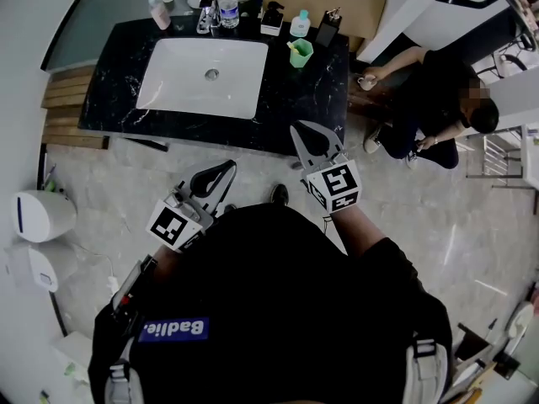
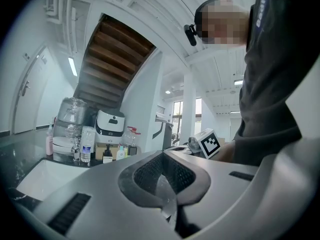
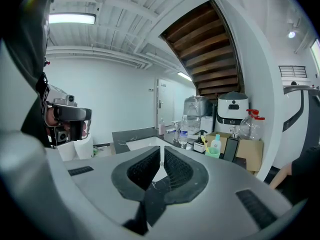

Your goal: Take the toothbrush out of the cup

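Note:
A green cup (image 1: 301, 54) stands on the black marble counter (image 1: 307, 99), right of the white sink (image 1: 202, 78). A yellow toothbrush (image 1: 292, 47) leans in it. In the right gripper view the cup (image 3: 214, 152) and toothbrush (image 3: 204, 143) show far off, beyond the jaws. My right gripper (image 1: 300, 130) hangs shut and empty over the floor, just short of the counter's front edge. My left gripper (image 1: 226, 169) is lower and to the left, also shut with nothing in it. Both gripper views show the jaws (image 2: 162, 156) (image 3: 162, 155) pressed together.
Along the counter's back stand a pink soap bottle (image 1: 160, 11), a faucet (image 1: 206, 15), a water bottle (image 1: 227, 3), a small teal bottle (image 1: 301, 23) and a black dispenser (image 1: 327, 28). A person (image 1: 438, 99) crouches at the right. A white bin (image 1: 38, 215) sits at the left.

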{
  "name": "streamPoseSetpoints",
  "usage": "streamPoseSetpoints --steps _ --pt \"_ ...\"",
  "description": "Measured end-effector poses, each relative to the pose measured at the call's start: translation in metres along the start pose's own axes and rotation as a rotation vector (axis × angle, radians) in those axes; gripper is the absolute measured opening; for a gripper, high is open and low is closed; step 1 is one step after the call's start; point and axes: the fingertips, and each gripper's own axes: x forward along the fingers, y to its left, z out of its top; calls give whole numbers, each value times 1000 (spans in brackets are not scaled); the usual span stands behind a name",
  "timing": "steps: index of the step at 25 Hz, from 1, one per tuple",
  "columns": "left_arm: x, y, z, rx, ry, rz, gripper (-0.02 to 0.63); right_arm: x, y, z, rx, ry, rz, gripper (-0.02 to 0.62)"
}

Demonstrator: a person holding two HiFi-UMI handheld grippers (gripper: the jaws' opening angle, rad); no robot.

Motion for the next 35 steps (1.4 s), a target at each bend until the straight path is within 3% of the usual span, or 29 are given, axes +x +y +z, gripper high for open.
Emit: streamPoseSetpoints --steps 16,35 --pt "2 6 -2 -6 -8 44 11 52 -45 -4 -90 46 0 15" --pt "-12 18 4 -30 -64 101 11 111 -109 -6 -228 149 -101 67"
